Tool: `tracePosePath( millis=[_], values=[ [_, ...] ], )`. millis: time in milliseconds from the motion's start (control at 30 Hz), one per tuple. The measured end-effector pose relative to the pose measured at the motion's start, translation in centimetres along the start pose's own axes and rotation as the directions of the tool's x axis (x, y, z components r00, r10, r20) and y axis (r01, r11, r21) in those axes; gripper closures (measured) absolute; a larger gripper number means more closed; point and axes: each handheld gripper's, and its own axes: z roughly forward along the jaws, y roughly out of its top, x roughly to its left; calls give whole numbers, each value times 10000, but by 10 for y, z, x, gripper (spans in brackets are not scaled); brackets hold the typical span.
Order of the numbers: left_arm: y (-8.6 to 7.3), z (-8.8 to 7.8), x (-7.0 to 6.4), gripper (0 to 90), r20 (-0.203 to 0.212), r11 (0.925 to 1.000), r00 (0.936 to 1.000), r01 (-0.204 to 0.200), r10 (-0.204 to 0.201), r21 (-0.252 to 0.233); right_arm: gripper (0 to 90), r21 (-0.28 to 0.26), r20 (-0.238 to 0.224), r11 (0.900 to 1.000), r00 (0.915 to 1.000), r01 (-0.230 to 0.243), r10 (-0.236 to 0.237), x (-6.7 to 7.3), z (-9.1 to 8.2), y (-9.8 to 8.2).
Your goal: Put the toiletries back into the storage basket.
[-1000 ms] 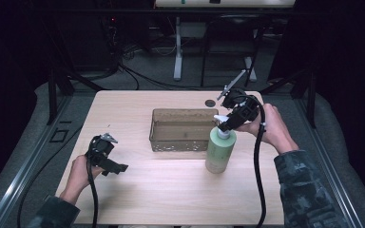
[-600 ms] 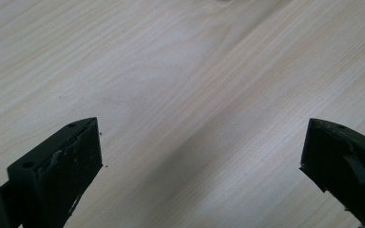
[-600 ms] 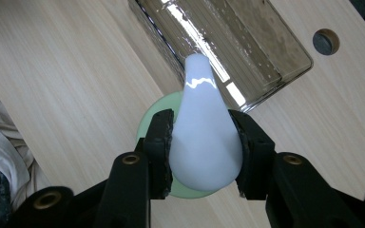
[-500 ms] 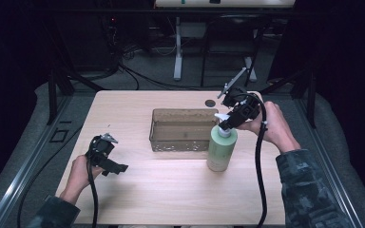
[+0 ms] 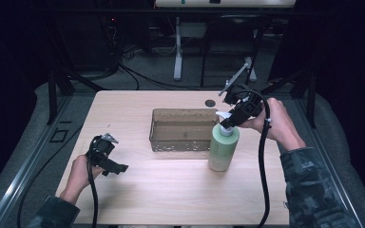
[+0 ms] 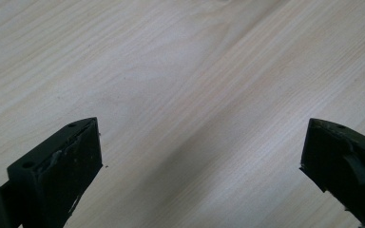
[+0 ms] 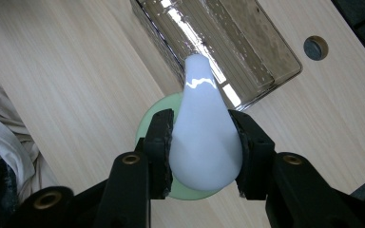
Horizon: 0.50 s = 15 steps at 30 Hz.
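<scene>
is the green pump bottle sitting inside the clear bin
No, the green pump bottle stands on the table just outside the clear bin.

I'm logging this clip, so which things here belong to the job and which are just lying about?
In the job:
- pump bottle, its white pump head clamped in the right tool
- clear bin beside it

Lying about:
- left tool, open over the table

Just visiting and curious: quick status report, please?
Right gripper shut on pump bottle, at its white pump head. Left gripper open above bare table. Bottle upright beside clear bin. Nothing in the way.
</scene>
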Motion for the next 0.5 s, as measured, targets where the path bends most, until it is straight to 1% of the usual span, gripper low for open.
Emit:
tracePosePath(
  millis=[200,500],
  values=[
    [-1,-1,-1,0,-15,10000,10000,-21,21,-13,631,41,-2,10000,10000,87,-87,2,-3,1],
    [0,0,0,0,-1,10000,10000,-43,43,37,630,6,-54,9999,9998,167,-167,2,-8,5]
  ],
)
